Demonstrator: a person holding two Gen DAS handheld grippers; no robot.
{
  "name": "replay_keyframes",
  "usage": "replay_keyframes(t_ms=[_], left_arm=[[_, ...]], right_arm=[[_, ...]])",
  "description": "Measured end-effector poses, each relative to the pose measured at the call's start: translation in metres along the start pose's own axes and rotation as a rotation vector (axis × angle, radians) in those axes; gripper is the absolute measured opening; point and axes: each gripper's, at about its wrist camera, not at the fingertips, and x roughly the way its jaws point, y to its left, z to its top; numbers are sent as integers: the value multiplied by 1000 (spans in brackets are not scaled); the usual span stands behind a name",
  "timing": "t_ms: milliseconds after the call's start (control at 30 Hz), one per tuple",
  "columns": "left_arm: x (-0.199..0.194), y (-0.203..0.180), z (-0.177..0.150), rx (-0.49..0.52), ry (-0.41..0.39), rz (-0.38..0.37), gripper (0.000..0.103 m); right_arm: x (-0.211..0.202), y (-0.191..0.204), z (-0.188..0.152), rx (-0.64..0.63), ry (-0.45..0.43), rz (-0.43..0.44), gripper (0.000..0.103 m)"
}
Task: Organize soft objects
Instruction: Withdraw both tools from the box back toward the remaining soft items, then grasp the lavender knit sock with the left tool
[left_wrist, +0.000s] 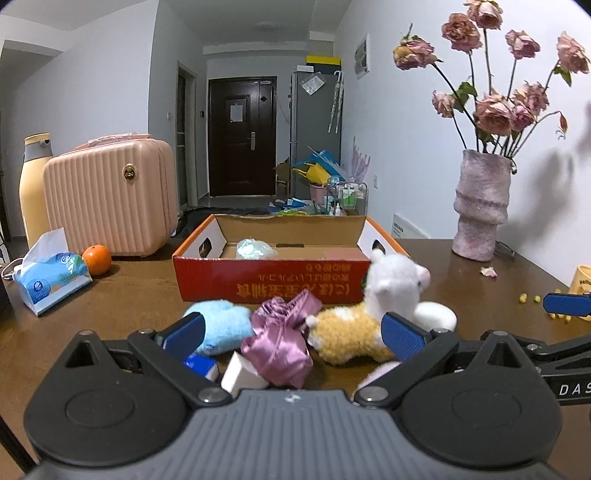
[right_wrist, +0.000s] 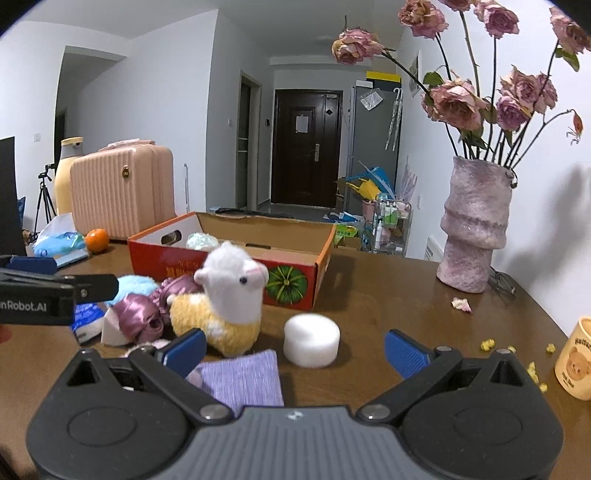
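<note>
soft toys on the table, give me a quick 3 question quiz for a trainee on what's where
1. True or false: the cardboard box already holds a pale blue-green soft item.
2. Which lies nearest the right gripper? A) orange B) white foam cylinder C) vase
3. Fill in: the alpaca plush stands ____ the box, on the table.

Key
1. True.
2. B; the cylinder sits just ahead of its open fingers.
3. Outside; it stands by the box's front wall, beside the purple satin scrunchie and the blue fluffy item. The left gripper is open too.
</note>
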Motion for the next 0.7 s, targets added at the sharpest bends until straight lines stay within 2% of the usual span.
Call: replay_keyframes(t_ms=[400,700], left_arm=[[-19,-21,-24,55,24,-31,103],[-8,-38,-39,122,87,-49,103]], right_arm=[[-18,-14,-30,26,43,-17,103],[-20,-18,-40,21,74,-32,103]])
